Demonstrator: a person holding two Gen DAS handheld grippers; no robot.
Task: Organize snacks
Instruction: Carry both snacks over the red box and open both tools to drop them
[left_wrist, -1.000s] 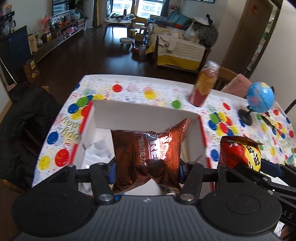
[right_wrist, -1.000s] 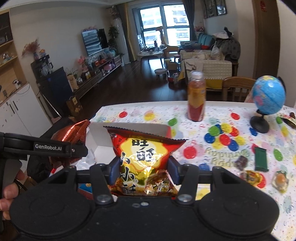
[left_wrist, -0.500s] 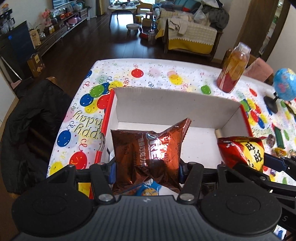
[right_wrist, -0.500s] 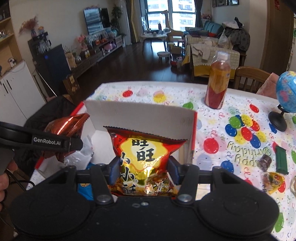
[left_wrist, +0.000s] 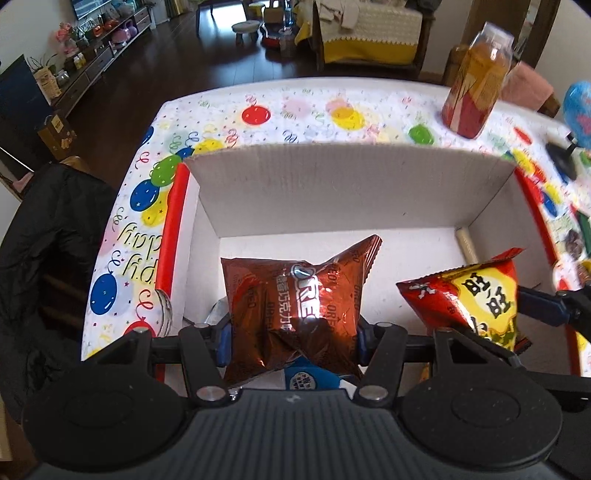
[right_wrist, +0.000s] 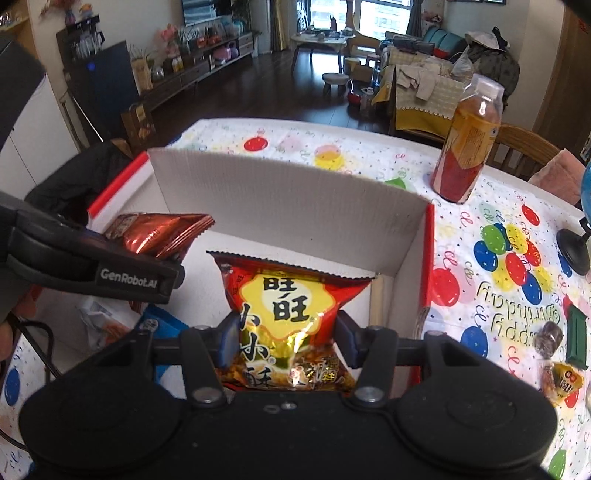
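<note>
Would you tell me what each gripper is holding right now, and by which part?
The left gripper pinches the brown Oreo bag across its lower half. The right gripper pinches the red-and-yellow snack bag across its middle.

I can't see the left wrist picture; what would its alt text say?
The left gripper clamps a brown Oreo bag over an open white cardboard box on a balloon-print tablecloth. At right, the other gripper holds a red-and-yellow snack bag above the same box; a drink bottle stands behind.
</note>
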